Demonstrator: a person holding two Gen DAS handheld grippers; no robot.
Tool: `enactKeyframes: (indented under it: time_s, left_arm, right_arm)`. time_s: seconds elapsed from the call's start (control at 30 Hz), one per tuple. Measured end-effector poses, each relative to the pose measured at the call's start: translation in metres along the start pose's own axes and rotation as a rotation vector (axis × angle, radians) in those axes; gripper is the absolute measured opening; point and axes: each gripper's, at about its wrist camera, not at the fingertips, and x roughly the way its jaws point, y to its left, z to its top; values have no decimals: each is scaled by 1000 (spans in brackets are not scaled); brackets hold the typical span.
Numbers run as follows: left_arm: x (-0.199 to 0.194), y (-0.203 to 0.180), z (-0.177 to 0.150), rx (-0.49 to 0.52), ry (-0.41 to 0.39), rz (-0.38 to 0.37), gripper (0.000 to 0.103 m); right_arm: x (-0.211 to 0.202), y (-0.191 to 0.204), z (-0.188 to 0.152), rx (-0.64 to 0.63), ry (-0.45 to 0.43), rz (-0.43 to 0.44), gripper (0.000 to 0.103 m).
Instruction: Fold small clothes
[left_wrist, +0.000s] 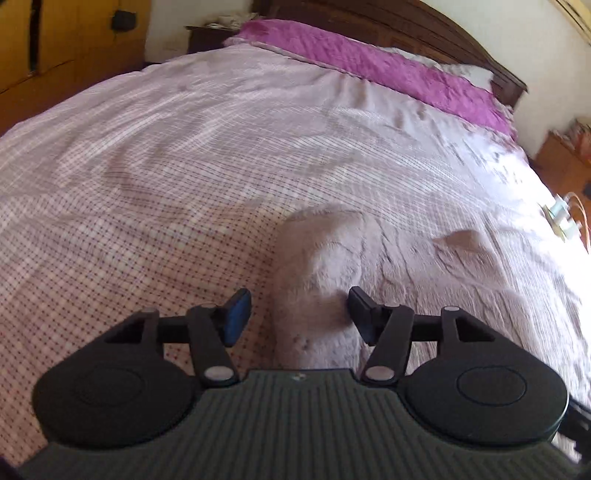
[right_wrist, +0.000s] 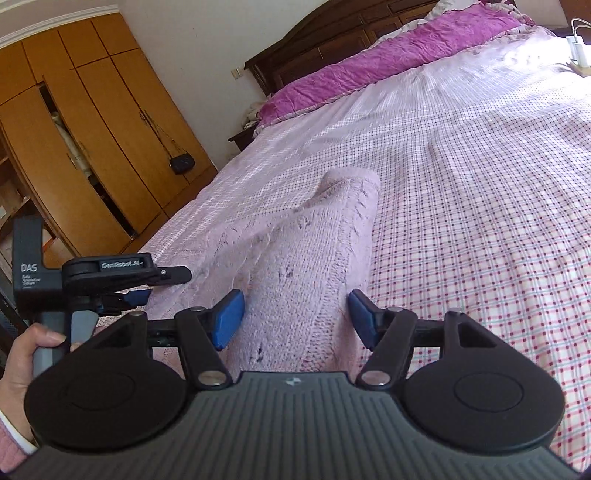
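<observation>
A pale pink knitted garment (left_wrist: 332, 273) lies bunched on the checked bedspread (left_wrist: 147, 177). In the left wrist view my left gripper (left_wrist: 297, 317) is open, its blue pads standing on either side of a raised fold of the knit. In the right wrist view the same garment (right_wrist: 303, 258) stretches away from me in a long ridge, and my right gripper (right_wrist: 297, 319) is open around its near end. The left gripper (right_wrist: 155, 275) shows at the left of that view, held by a hand (right_wrist: 22, 354), low over the garment's left edge.
A purple quilt (right_wrist: 369, 62) and a dark wooden headboard (right_wrist: 317, 40) lie at the far end of the bed. A wooden wardrobe (right_wrist: 74, 129) with a small black bag hung on it stands left. A charger and cables (left_wrist: 561, 218) sit at the bed's right edge.
</observation>
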Motion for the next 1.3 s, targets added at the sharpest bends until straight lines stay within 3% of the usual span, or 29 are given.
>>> enactKeyframes:
  time_s: [0.13, 0.4, 0.6, 0.73, 1.07, 1.3]
  left_arm:
    - [-9, 2, -11, 12, 37, -43, 68]
    - [-20, 13, -22, -50, 85, -83, 69]
    - [-26, 15, -22, -54, 95, -75, 71]
    - [-26, 12, -21, -33, 95, -33, 83]
    - [-17, 15, -18, -45, 114, -56, 83]
    - [-10, 21, -18, -65, 122, -82, 83]
  right_arm:
    - [-1, -3, -1, 20, 12, 6, 75]
    - [-10, -10, 3, 47, 38, 30, 81]
    - [-13, -23, 11, 100, 46, 28, 89]
    - [-12, -28, 16, 115, 61, 35, 91]
    - [12, -37, 25, 151, 177, 93, 91]
    - [26, -43, 25, 192, 192, 115, 91]
